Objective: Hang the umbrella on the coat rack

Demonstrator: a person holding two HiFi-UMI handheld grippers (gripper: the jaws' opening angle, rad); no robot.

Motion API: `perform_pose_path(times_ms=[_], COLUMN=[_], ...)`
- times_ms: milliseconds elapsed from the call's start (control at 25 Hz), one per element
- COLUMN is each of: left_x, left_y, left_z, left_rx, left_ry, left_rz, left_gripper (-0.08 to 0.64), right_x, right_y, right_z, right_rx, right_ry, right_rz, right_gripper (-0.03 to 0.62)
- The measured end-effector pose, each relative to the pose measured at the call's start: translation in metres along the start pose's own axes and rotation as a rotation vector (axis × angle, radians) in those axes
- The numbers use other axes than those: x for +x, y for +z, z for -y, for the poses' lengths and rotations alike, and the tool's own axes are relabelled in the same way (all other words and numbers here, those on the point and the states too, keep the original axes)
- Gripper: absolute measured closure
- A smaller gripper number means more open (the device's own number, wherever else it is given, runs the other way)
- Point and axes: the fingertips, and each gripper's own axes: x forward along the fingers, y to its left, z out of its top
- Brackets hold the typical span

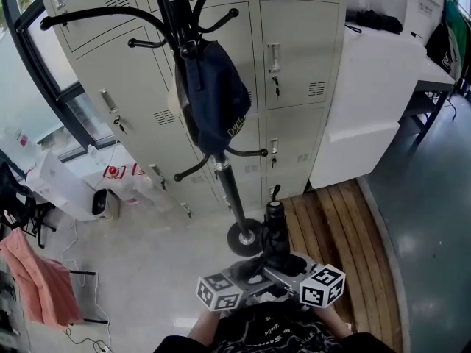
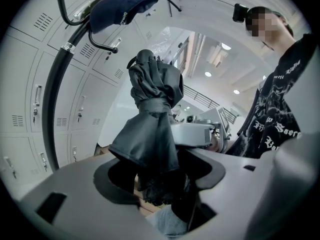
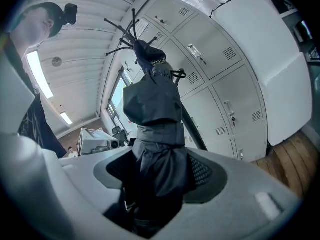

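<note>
Gripping the umbrella [image 2: 152, 109] w/ closed jaws, left gripper [image 2: 161, 181] & right gripper [image 3: 156, 184]: dark grey, folded, strap wrapped round, upright near coat rack [image 1: 229, 179].

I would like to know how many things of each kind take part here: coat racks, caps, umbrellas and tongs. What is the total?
coat rack: 1
cap, hanging on the rack: 1
umbrella, folded: 1
tongs gripping the umbrella: 2, left tongs and right tongs
Total: 5
</note>
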Motion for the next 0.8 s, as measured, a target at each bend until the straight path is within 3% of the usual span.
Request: perform_pose_path(times_ms=[320, 800], left_x=[-0.001, -0.002], left_y=[0.018, 0.043], left_z=[-0.009, -0.025], left_rx=[0.029, 0.045], left_ry=[0.025, 0.005], left_rz=[0.018, 0.037], left_gripper=[0.276, 0.276], right_x=[0.008, 0.022], right_y=[0.019, 0.043], right_z=[0.003, 0.010], right_rx=[-0.022, -0.040], right_ry=[0.022, 0.000], right_rz=[0.017, 0.025], right_gripper=[0.310, 0.310])
